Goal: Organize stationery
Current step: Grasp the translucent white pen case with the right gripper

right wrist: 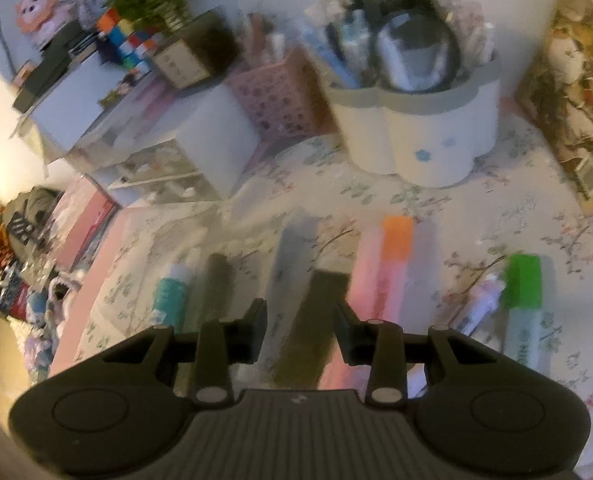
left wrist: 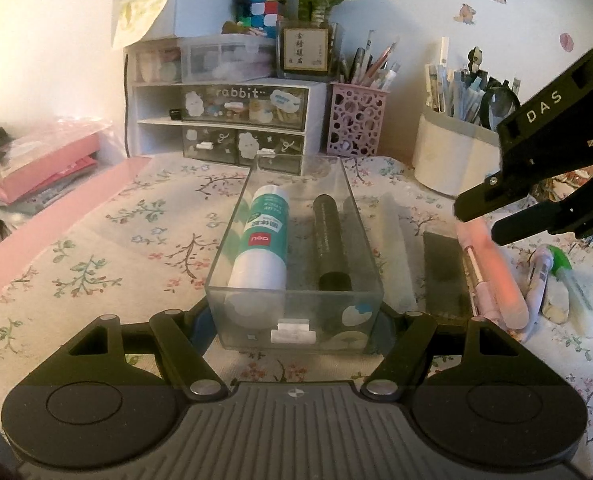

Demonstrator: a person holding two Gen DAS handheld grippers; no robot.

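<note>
Floral tablecloth (left wrist: 96, 248) desk | clear drawer (left wrist: 292, 308) has glue stick (left wrist: 262, 248) and a dark tube, left gripper (left wrist: 296, 320) wide around its front | right gripper (right wrist: 301, 332) spread empty above dark flat bar (right wrist: 312, 328) | next, I reckon: drop, pinch, carry to drawer

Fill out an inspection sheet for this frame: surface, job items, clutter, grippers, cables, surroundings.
Surface: floral tablecloth, pink mat at its left edge.
Job's things: clear drawer box holds a glue stick and a dark tube; pink highlighter, green highlighter and a dark flat bar lie on the cloth to its right.
Clutter: pink pen cup, white holder, drawer unit.
Grippers: left gripper straddles the box, contact unclear; right gripper open above the bar.
Cables: nothing seen.
Surroundings: plant, cube puzzle, wall stickers.
</note>
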